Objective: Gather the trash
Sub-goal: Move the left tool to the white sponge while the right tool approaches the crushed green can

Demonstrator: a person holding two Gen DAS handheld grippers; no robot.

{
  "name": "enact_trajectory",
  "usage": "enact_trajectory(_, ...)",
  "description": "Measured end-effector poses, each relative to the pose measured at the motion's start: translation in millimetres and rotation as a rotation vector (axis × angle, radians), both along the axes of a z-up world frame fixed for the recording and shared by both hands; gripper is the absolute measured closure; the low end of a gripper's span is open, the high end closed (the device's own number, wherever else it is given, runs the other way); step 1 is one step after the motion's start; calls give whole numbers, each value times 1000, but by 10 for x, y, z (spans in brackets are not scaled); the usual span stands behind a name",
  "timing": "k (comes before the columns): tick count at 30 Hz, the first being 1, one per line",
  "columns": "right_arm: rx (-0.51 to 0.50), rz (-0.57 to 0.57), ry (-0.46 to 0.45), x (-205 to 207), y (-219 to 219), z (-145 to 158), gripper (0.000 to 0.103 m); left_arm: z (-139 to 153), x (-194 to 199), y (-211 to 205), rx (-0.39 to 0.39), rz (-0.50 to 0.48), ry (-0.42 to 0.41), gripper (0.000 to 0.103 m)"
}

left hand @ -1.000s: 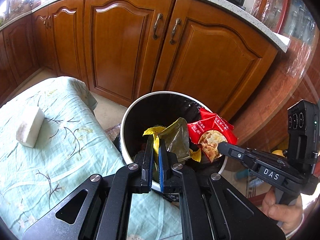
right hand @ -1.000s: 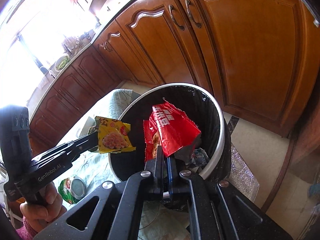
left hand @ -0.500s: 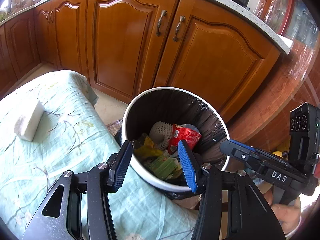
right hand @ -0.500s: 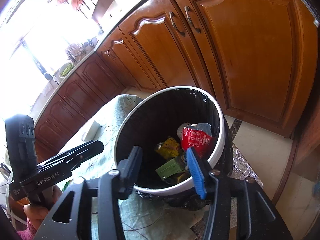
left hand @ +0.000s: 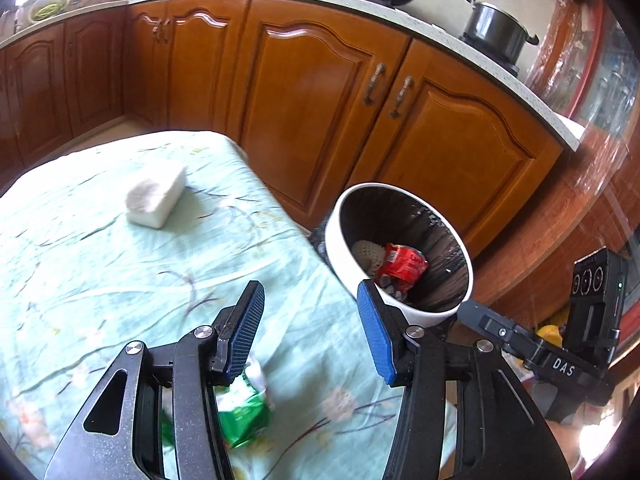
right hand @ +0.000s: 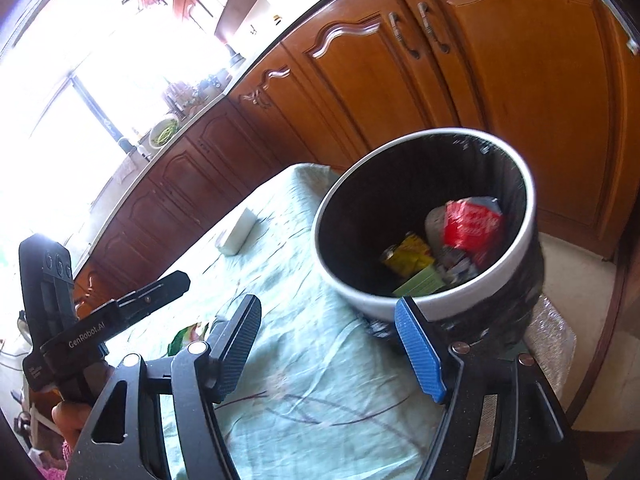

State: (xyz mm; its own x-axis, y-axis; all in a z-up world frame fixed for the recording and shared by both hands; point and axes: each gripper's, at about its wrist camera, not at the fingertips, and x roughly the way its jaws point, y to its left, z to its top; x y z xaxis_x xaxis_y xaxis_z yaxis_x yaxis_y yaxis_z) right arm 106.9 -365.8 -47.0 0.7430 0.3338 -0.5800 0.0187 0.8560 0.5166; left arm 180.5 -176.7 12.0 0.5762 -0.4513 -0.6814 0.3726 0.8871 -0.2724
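Observation:
A white-rimmed bin [left hand: 335, 248] [right hand: 348, 288] with a black liner stands at the table's edge. In it lie a red snack wrapper [left hand: 404, 266] [right hand: 472, 224], a yellow wrapper [right hand: 410, 258] and other scraps. My left gripper [left hand: 309, 292] is open and empty above the green cloth, left of the bin. Just below its left finger a crumpled green wrapper [left hand: 244, 408] [right hand: 186, 336] lies on the table. My right gripper [right hand: 327, 304] hangs over the cloth before the bin, its jaws opening with nothing between them.
The table wears a pale green flowered cloth [left hand: 100, 280] [right hand: 320, 380]. A white block [left hand: 158, 196] [right hand: 238, 230] rests on its far side. Brown wooden cabinets [left hand: 320, 92] run behind the table and bin, with pots [left hand: 496, 28] on the counter. A hand [right hand: 70, 420] grips the left tool.
Both grippers opened and dropped their wrappers, yellow and red, into the bin. Both then drew back from over the bin to above the table, the left one swinging leftwards.

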Motion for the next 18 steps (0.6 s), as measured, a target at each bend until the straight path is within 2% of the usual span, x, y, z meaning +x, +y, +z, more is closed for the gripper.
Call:
enact_trajectory(7, -12, 79, 23, -25, 469, -107, 31, -44, -105, 506, -12, 81, 4, 54)
enact_trajectory(18, -48, 155, 36, 74, 988, -188, 31, -174, -12, 1122, -20, 181, 35, 54)
